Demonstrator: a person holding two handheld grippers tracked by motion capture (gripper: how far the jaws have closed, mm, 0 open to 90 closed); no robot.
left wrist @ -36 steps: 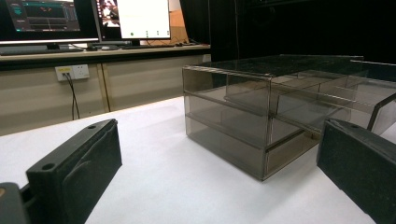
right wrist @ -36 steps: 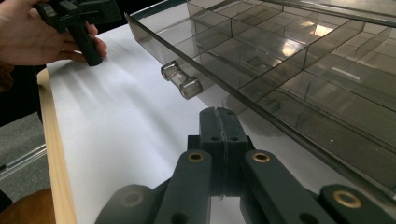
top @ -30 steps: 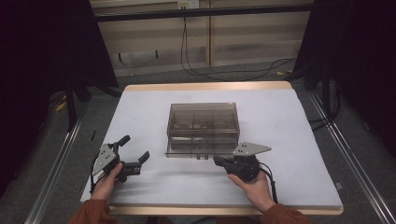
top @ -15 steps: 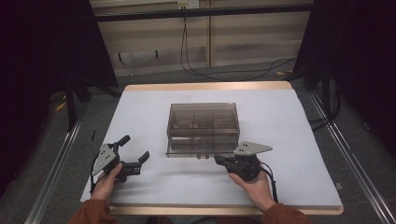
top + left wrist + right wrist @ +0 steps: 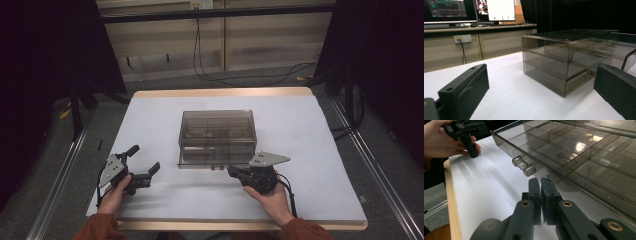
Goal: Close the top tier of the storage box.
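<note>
Over the last second we saw almost nothing change — the smoky clear plastic drawer box (image 5: 217, 137) sat mid-worktop (image 5: 320, 150), our right gripper (image 5: 541, 185) pressed together just short of its knobs (image 5: 524, 166), our left gripper (image 5: 145, 170) spread wide, well apart — so no pull had begun.

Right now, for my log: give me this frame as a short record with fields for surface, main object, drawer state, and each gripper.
surface: table under a white sheet
main object: clear smoky drawer box, mid-table
drawer state: bottom drawer pulled partly out; two knobs on its front
left gripper: open, off to the box's left, touching nothing
right gripper: shut, empty, tips just short of the knobs
</note>
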